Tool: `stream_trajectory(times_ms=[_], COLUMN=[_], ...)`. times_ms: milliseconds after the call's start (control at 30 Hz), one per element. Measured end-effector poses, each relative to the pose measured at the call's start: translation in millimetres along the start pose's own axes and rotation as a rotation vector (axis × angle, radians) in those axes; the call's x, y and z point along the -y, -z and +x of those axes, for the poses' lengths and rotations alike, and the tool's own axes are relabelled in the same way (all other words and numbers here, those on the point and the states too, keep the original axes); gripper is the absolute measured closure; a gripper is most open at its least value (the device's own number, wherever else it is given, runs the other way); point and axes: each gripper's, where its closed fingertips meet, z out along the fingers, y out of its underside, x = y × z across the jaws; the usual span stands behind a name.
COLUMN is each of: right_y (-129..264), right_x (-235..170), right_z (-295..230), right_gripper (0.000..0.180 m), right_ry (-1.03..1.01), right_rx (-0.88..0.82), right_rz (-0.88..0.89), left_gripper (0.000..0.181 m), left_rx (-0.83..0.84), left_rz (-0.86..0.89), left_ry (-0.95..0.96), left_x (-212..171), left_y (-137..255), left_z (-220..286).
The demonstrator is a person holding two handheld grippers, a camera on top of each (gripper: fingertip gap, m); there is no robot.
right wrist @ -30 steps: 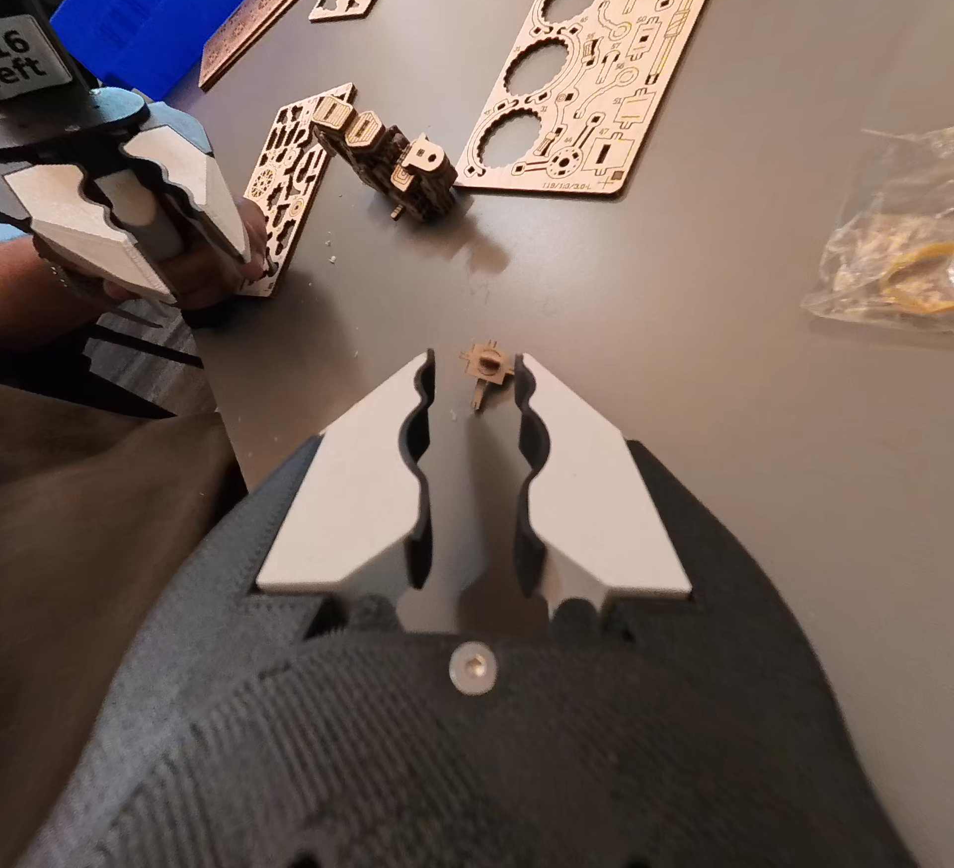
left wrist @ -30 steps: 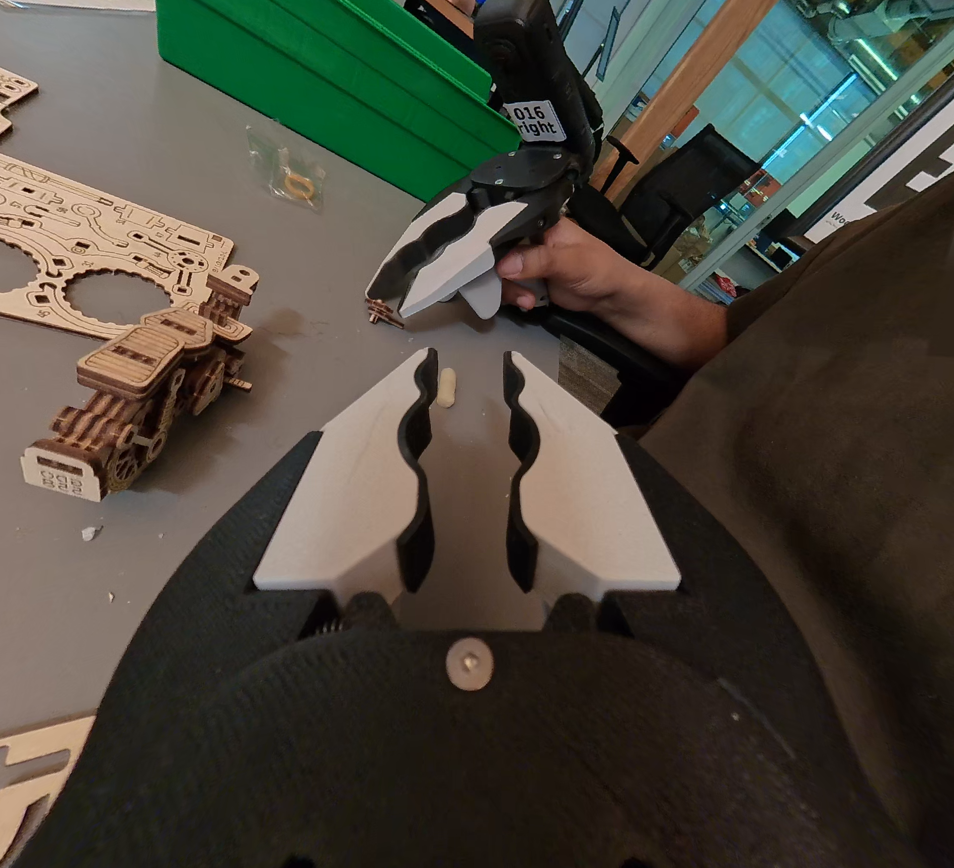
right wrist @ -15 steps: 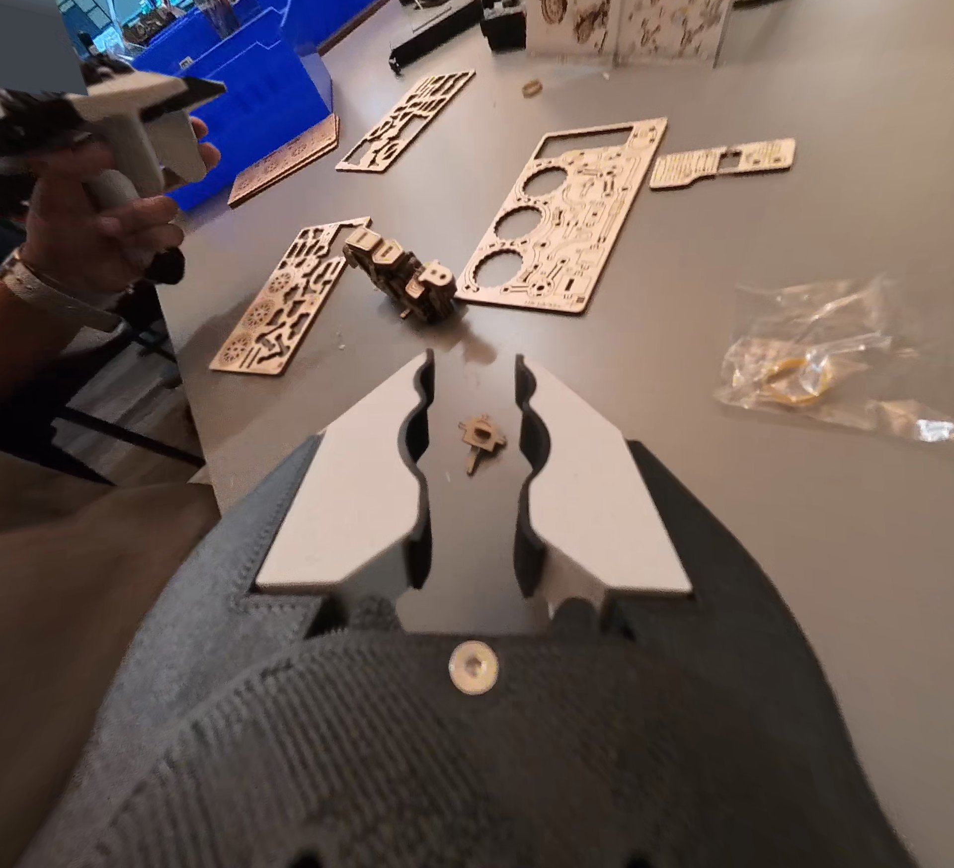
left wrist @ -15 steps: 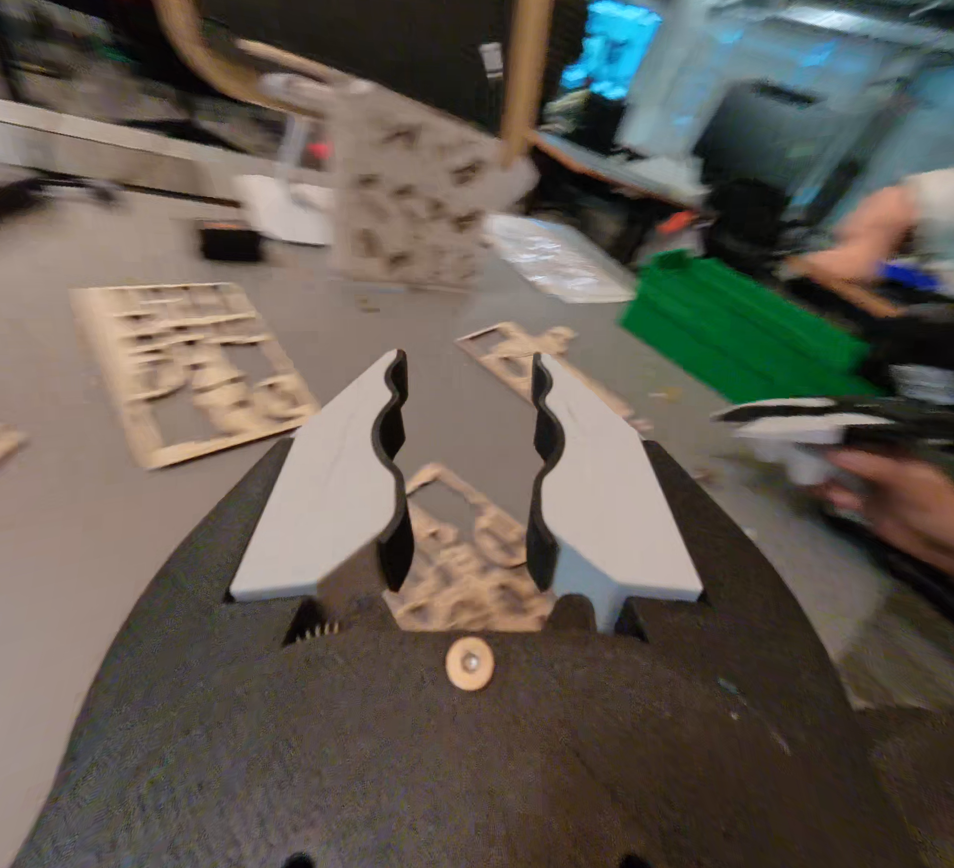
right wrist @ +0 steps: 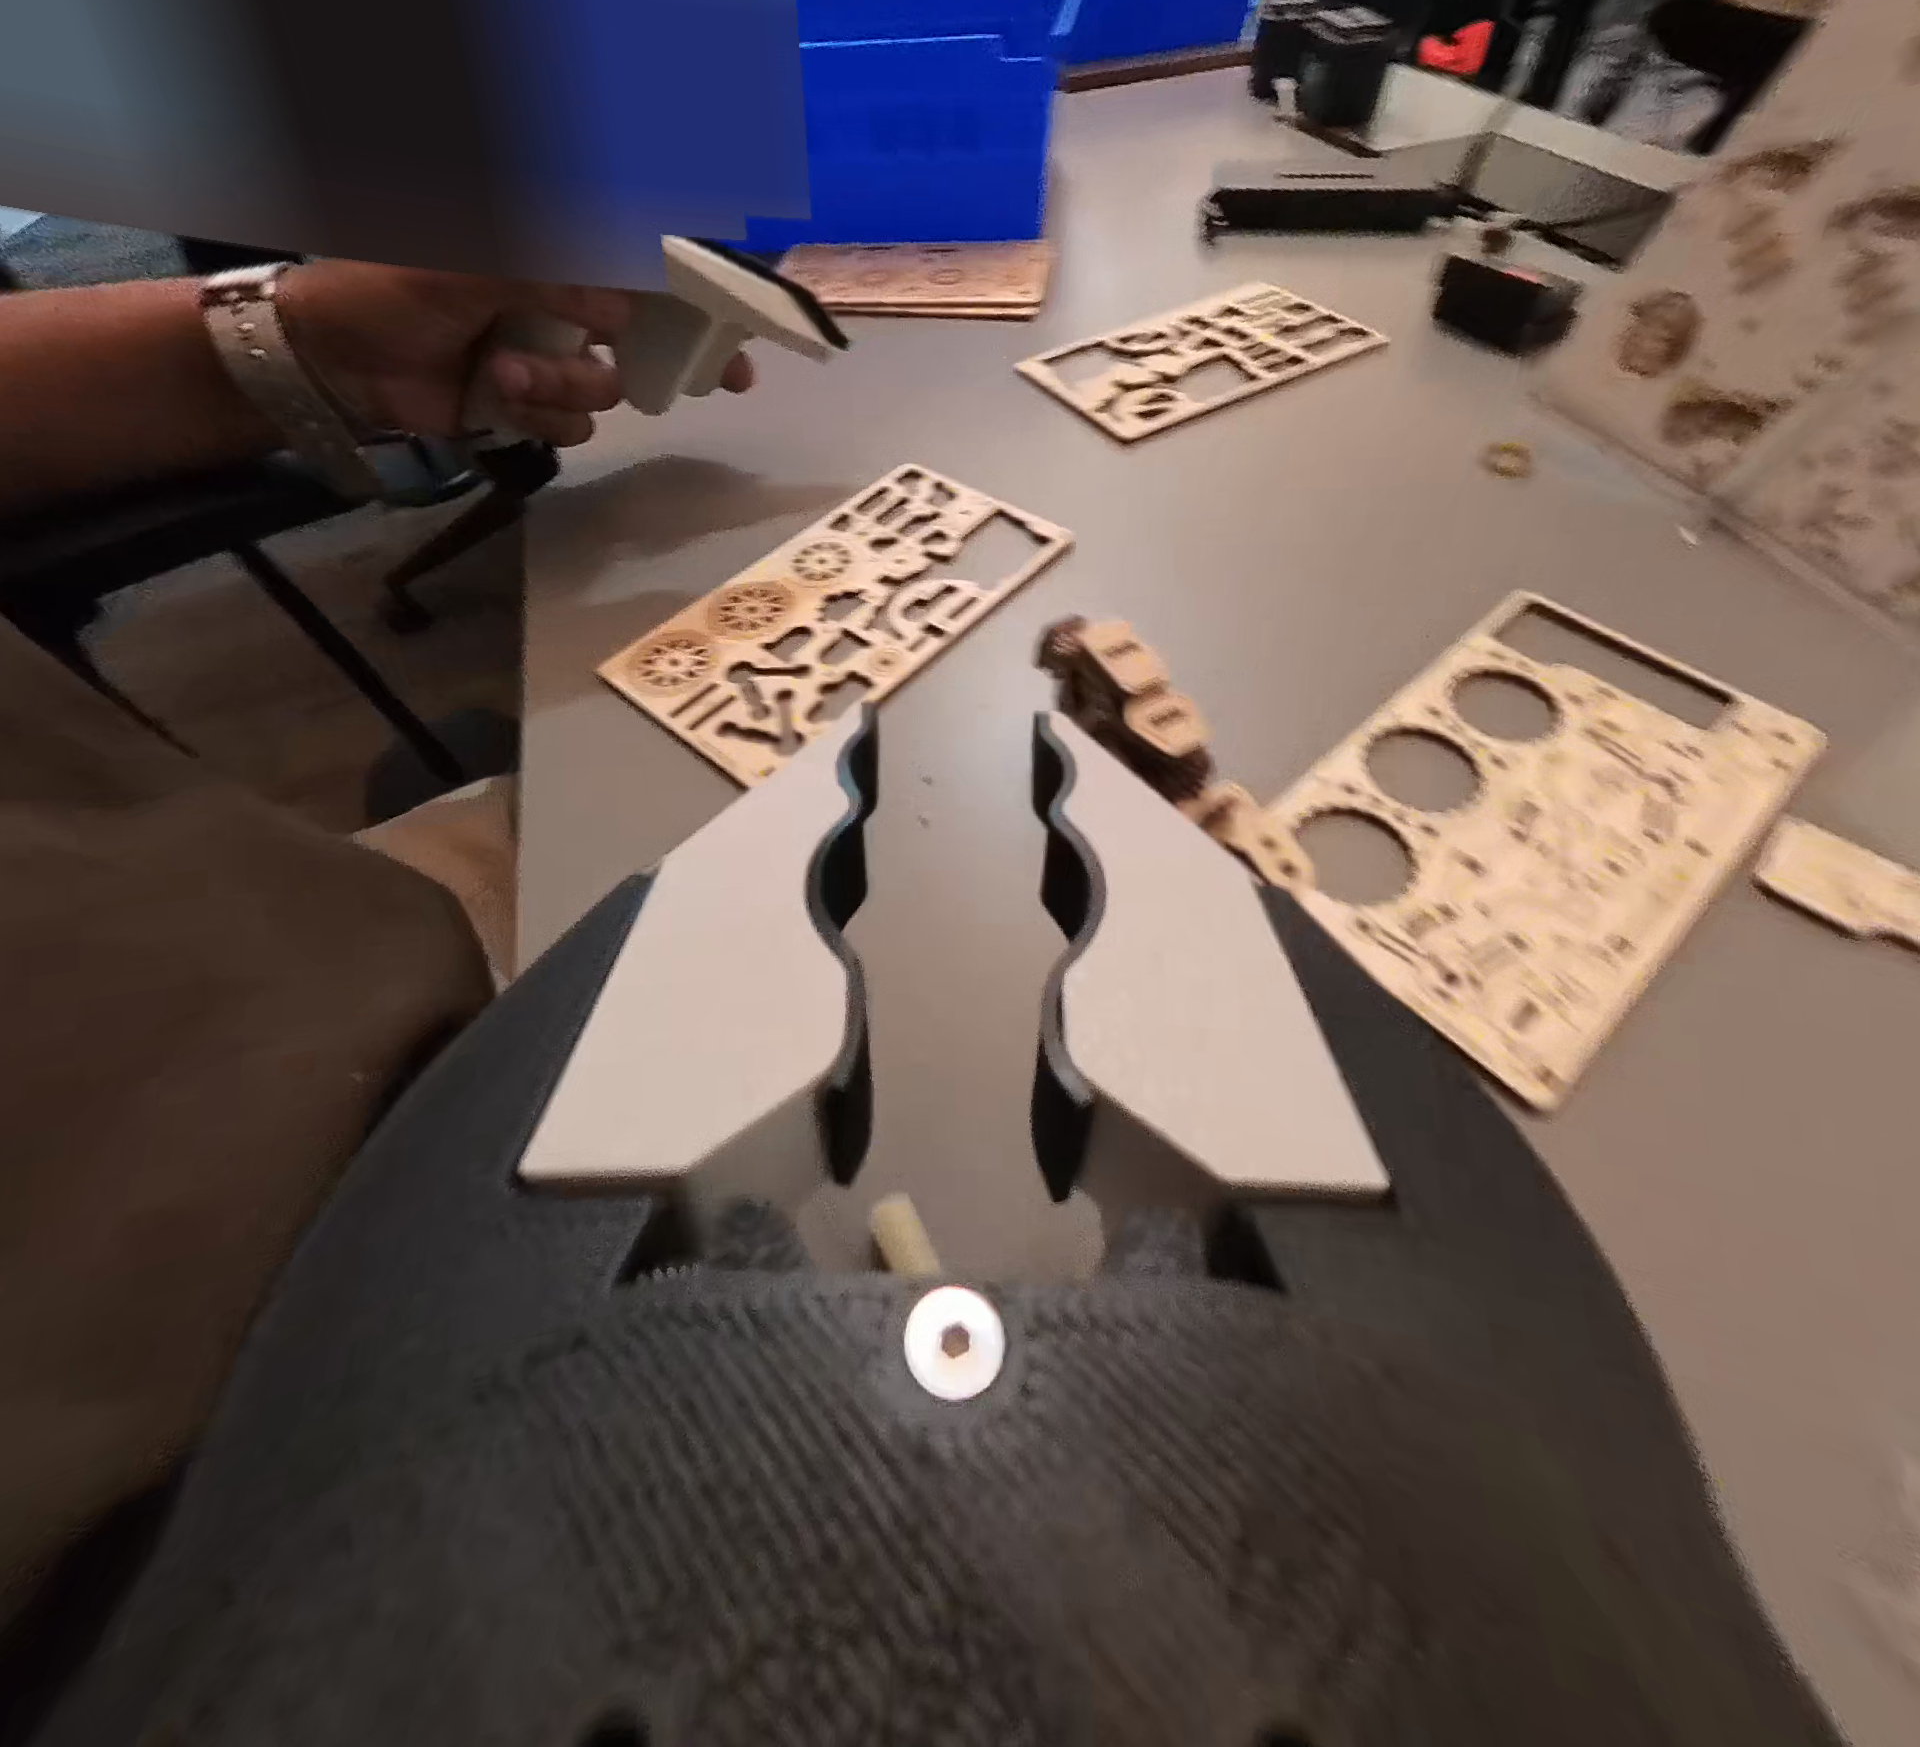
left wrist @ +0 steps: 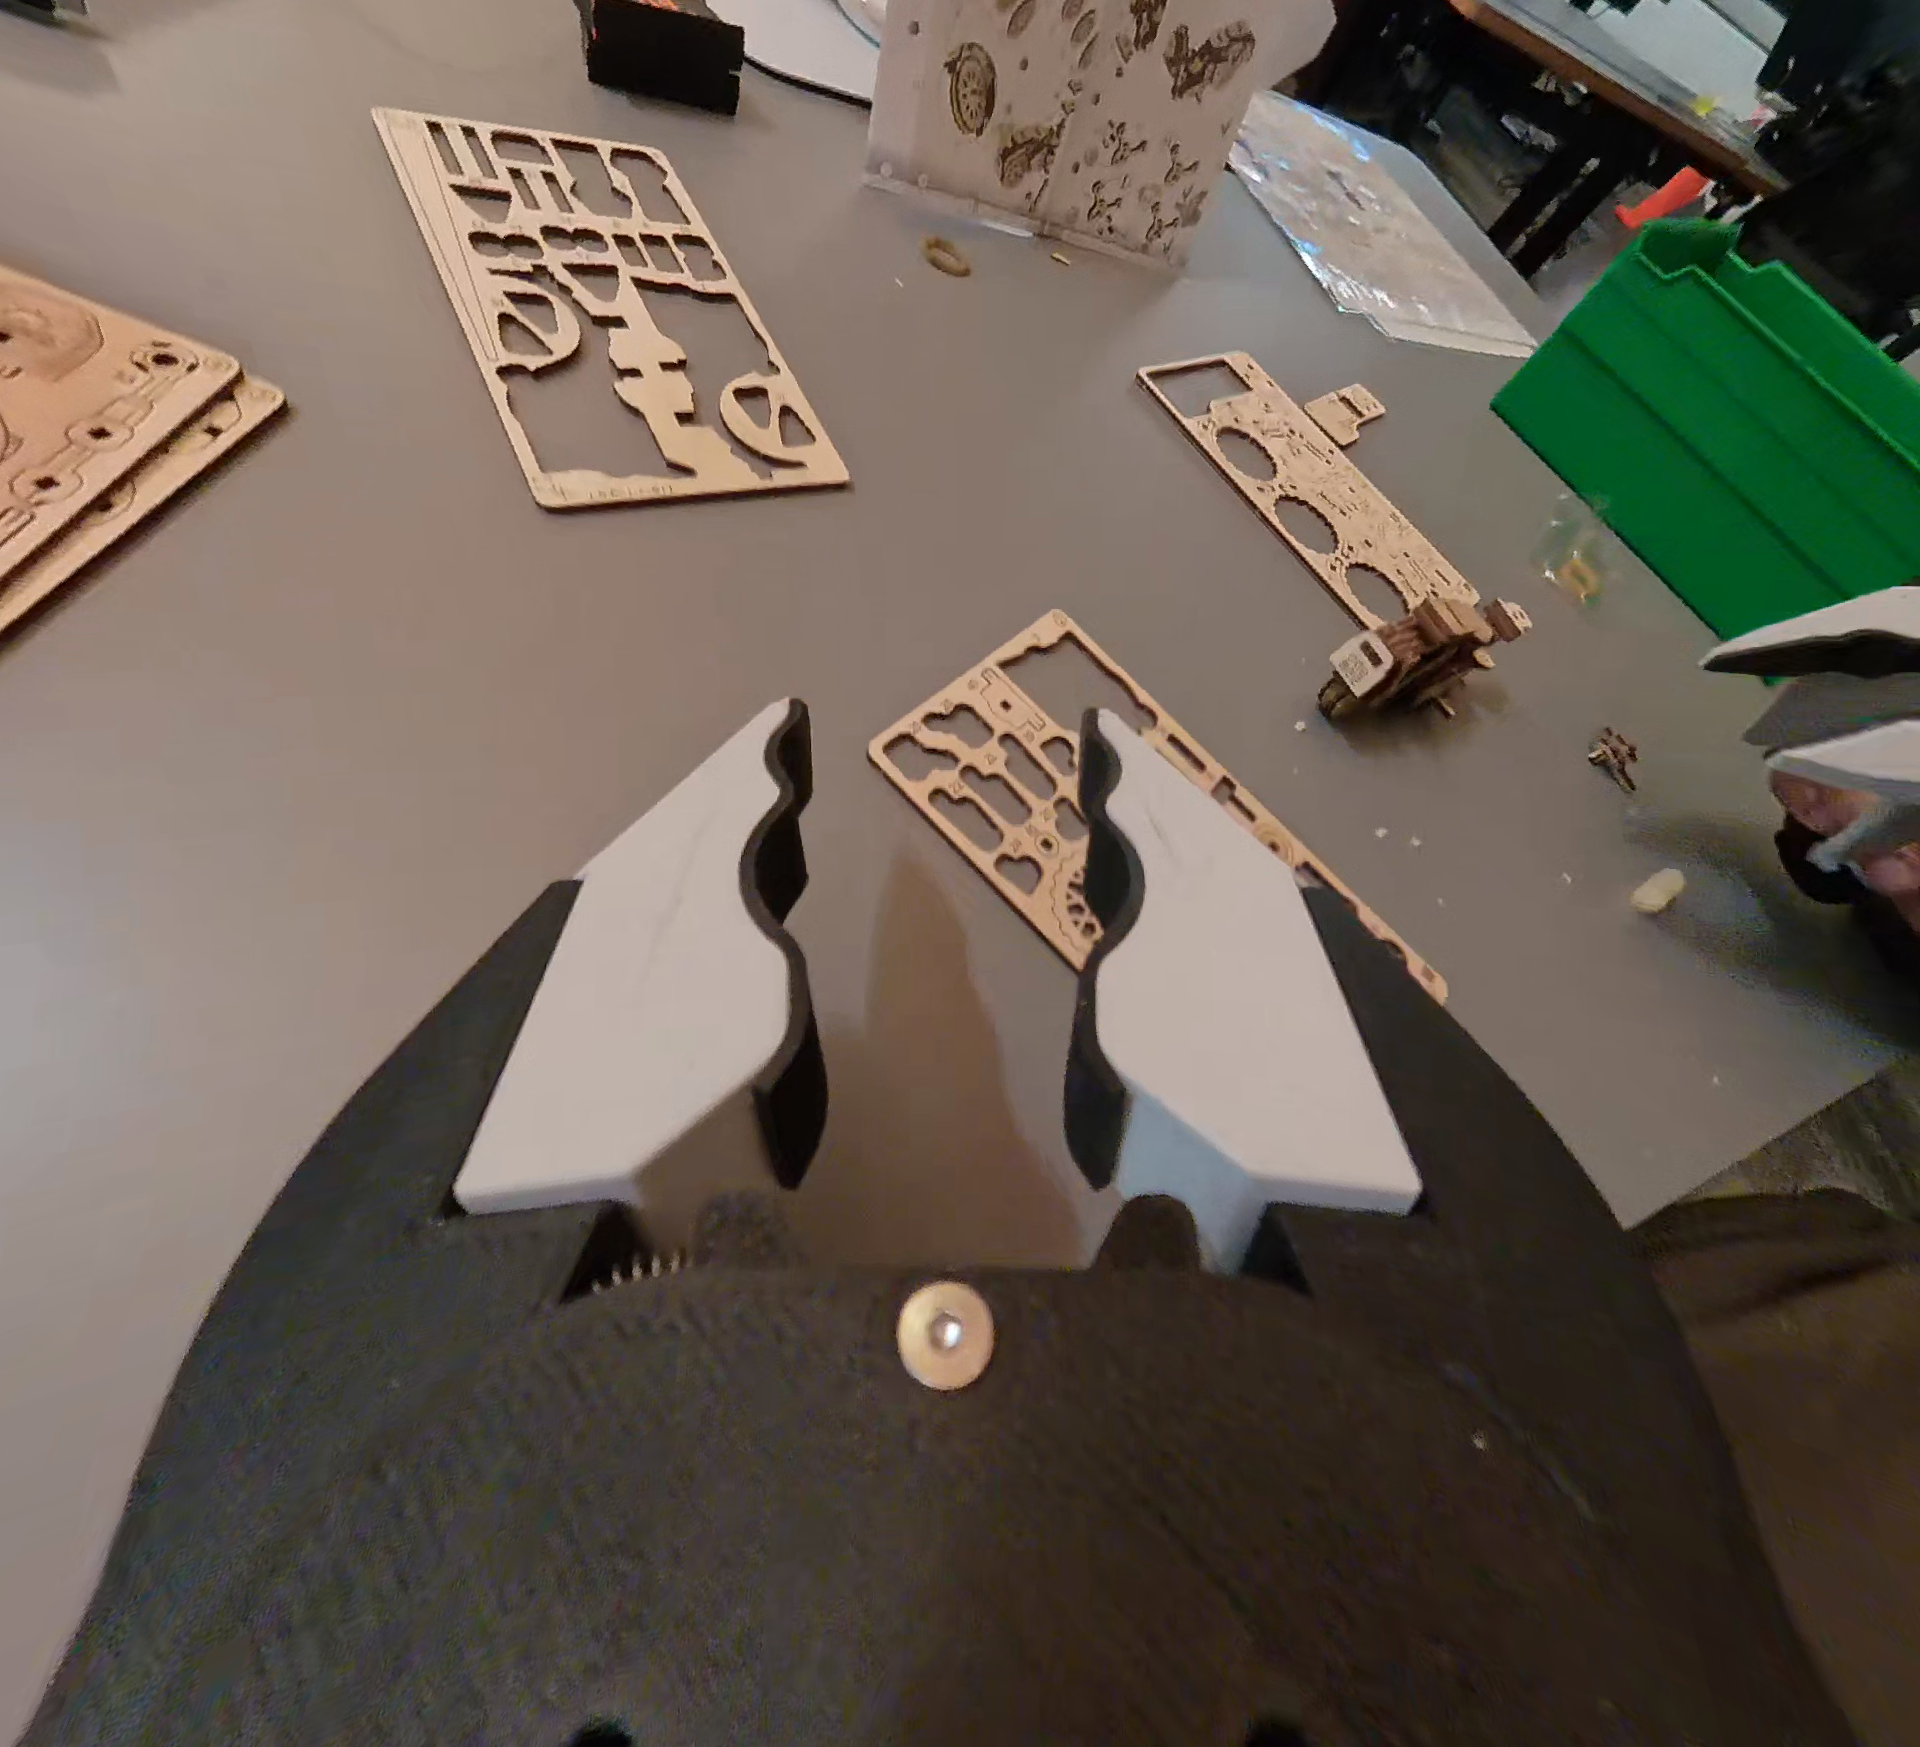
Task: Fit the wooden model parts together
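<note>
Your left gripper point(left wrist: 940, 731) hovers above the grey table point(left wrist: 312, 762) with its jaws spread wide and nothing between them. Its right fingertip overlaps the near parts sheet point(left wrist: 997, 762), whose long axis runs from ahead of the claw back toward its right side. The part-built wooden model point(left wrist: 1413, 653) sits well to the right of this claw and slightly ahead, long axis running left-right, its labelled end facing left. A small loose wooden part point(left wrist: 1614, 752) lies on the table just right of the model.

Your right gripper point(right wrist: 951, 726) is also parted and empty. The model point(right wrist: 1127, 710) lies just beyond its right fingertip, long axis pointing away and leftward. Motion blur hides finer detail.
</note>
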Motion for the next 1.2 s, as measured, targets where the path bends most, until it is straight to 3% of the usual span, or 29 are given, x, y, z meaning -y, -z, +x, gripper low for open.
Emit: stream_trajectory(times_ms=[200,333,500,833,1200], right_y=[-42.4,-63.8,-83.6,-67.2,-47.6], right_x=[-8.0,-11.2,-21.5,-45.6,-31.0], right_z=[-65.2,-102.8,-110.5,-95.4,-96.3], right_gripper=[0.151,0.154,0.152,0.149,0.154], right_ry=[0.110,0.039,0.060,0.101,0.054], right_rx=[0.205,0.319,0.303,0.210,0.206], right_rz=[-0.124,-0.186,-0.264,-0.290,-0.170], left_gripper=[0.131,0.129,0.130,0.122,0.121], left_rx=[-0.011,-0.026,-0.042,-0.025,-0.031], left_rz=[-0.064,-0.084,-0.087,-0.107,-0.062], left_ry=[0.001,0.003,-0.009,-0.137,-0.166], left_x=[-21.7,-26.7,-25.8,-18.8,-0.5], left_y=[4.6,0.8,-2.0,-17.6,-38.7], left_z=[7.4,11.7,13.9,9.7,14.1])
